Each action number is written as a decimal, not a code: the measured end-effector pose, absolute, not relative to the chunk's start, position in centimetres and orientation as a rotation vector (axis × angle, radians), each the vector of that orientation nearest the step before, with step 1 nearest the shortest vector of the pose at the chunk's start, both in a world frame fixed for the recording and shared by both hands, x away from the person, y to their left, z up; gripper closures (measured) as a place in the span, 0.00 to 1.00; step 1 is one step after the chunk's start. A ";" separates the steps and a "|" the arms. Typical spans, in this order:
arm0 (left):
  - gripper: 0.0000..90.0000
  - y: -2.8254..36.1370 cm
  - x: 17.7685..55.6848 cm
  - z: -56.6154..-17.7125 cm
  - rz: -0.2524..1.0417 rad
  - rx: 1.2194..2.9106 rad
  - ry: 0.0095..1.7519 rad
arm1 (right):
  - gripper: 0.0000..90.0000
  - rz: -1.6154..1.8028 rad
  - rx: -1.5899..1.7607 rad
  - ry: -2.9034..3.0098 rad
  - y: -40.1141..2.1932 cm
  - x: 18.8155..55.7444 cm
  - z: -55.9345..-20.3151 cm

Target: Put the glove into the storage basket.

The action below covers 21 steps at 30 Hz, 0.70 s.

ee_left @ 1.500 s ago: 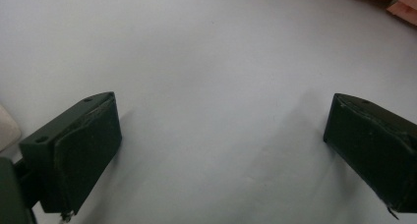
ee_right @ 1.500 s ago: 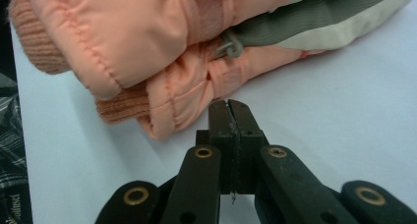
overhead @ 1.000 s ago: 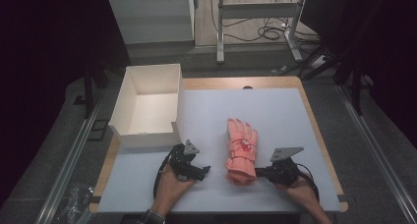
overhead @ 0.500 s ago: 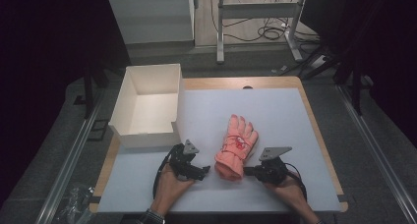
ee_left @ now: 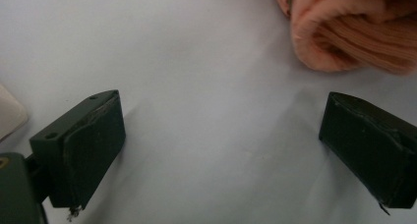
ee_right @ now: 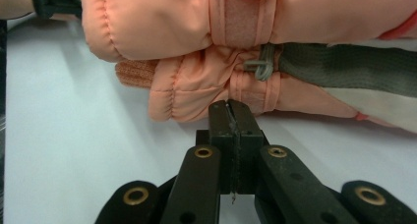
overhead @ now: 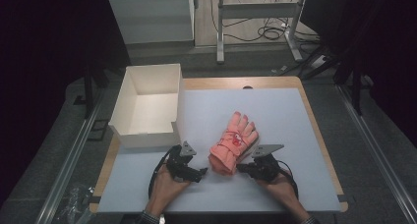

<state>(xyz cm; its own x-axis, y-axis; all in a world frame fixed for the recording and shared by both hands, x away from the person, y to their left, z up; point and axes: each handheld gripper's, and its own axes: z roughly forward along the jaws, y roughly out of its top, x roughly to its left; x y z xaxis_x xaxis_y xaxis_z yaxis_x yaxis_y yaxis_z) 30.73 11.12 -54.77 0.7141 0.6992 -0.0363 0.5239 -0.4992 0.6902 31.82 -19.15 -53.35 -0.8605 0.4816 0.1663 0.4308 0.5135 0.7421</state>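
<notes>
A pair of salmon-pink winter gloves lies stacked on the white table top, cuffs toward me, fingers pointing away and to the right. My right gripper is shut with nothing between its jaws, and its tips rest against the edge of the lower glove near the cuff. My left gripper sits just left of the cuffs. Its jaws are wide apart and have just been closing a little over bare table, with the knit cuff ahead to the right.
An open white cardboard box stands at the table's left, just beyond the left gripper. The table's wooden edge runs along the right. Beyond the far edge are dark floor, desk legs and cables.
The right gripper has moved left, and the gloves have slid left and swung so their fingers point more to the right. The left hand has stayed put.
</notes>
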 end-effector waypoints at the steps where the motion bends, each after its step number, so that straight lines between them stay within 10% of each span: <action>1: 0.04 11.2 30.7 -54.8 0.321 2.218 0.923 | 0.99 1.286 0.812 2.676 -19.0 31.9 -53.4; 21: 0.04 11.3 30.6 -54.8 0.324 2.217 0.920 | 0.98 1.228 0.820 2.629 -16.7 32.7 -53.3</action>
